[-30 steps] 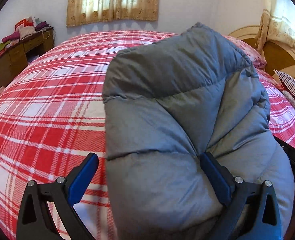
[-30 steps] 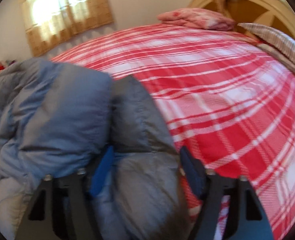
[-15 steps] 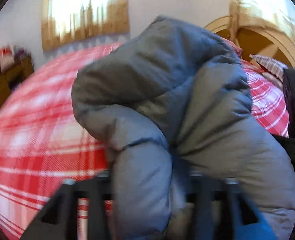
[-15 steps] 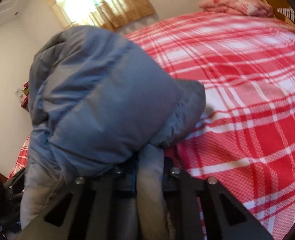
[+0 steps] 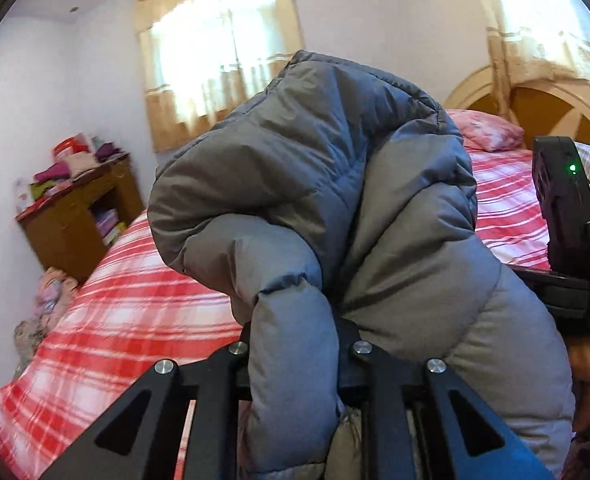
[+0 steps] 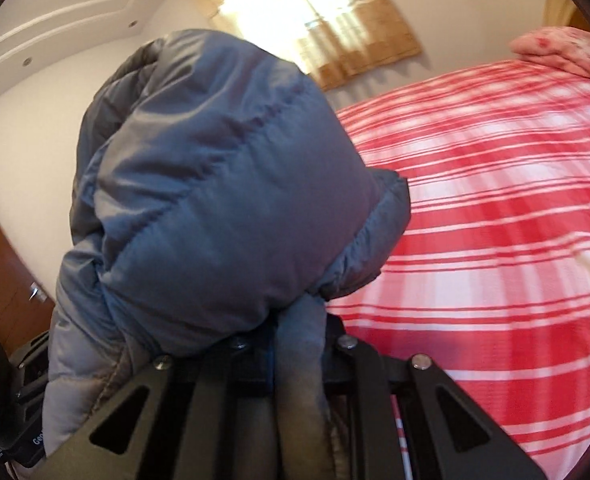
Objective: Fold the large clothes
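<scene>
1. The left hand-held gripper (image 5: pixel 295 344) had just been closing and pinched a fold of the grey puffer jacket (image 5: pixel 327 184)
2. The right hand-held gripper (image 6: pixel 301 340) clamped another fold, the jacket bunched above the near edge of the red plaid bed (image 6: pixel 495 220)

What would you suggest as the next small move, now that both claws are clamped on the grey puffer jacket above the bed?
Probably carry the grey puffer jacket forward and lower it onto the plaid bedspread. The left claw and right claw each pinch a bunched fold, so the jacket hangs crumpled in the air; it likely needs laying flat before folding.
</scene>
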Demonstrator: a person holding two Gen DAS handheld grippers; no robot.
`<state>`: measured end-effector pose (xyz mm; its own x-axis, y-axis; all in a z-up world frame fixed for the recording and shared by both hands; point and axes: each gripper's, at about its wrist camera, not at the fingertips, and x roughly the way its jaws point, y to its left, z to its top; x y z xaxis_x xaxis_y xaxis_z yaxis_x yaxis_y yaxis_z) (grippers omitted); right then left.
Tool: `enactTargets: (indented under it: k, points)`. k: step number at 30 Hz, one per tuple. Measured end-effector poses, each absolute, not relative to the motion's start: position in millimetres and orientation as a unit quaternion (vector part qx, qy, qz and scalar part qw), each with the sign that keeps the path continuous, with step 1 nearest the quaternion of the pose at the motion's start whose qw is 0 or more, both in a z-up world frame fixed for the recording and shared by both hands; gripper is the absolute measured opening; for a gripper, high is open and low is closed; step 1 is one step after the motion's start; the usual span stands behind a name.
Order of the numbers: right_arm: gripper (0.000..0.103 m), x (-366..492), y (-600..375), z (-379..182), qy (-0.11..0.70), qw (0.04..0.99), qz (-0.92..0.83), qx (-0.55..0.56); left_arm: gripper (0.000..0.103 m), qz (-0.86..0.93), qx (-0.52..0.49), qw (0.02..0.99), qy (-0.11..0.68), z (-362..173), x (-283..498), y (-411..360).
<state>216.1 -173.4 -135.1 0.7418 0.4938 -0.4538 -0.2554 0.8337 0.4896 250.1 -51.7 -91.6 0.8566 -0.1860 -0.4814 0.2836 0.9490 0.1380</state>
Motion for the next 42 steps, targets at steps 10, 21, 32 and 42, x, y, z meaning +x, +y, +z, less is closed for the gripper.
enactTargets:
  k: [10,21,32,42]
  points:
    - [0.016,238.0,-86.4,-157.8,0.338,0.891,0.253,0.167,0.019,-0.062,0.068,0.958,0.273,-123.4,250.3,9.5]
    - [0.017,243.7,-68.8,-181.1,0.384,0.884,0.233,0.129,0.033,-0.034,0.058,0.952,0.298,-156.0,254.2,34.1]
    - [0.029,245.6,-71.4,-198.6,0.418,0.884,0.187,0.099,0.069,0.016,0.04,0.947,0.318,-180.4,262.4,63.4]
    - [0.037,245.4,-69.1,-197.5,0.422,0.887,0.167,0.08,0.07,0.016,0.033,0.946,0.323,-176.5,260.6,66.6]
